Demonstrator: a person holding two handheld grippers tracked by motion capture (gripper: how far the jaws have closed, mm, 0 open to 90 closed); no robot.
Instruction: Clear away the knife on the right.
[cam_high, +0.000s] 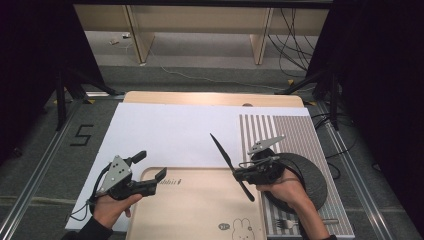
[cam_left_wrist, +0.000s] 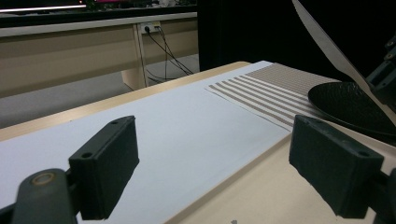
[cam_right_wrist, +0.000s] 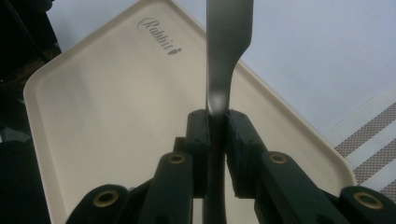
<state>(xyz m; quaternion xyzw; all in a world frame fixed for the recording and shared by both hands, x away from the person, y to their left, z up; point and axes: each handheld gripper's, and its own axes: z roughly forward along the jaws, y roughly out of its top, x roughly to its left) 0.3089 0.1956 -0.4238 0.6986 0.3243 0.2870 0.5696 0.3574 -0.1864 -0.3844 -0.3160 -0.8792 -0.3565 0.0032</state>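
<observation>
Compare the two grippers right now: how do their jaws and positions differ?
The right gripper is shut on a knife; the left gripper is open and holds nothing. The right hangs over the cream tray's right edge, the left at its far-left corner. Both are hand-held.

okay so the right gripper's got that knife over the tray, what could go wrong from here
1. The right gripper pinches the knife only at its thin handle, with the blade sticking out far; it could pivot or slip when set down.
2. The knife hangs above the cream tray near the open left gripper; a sweep leftward might strike it.
3. The black plate sits right behind the right hand; pulling back could knock it.
</observation>
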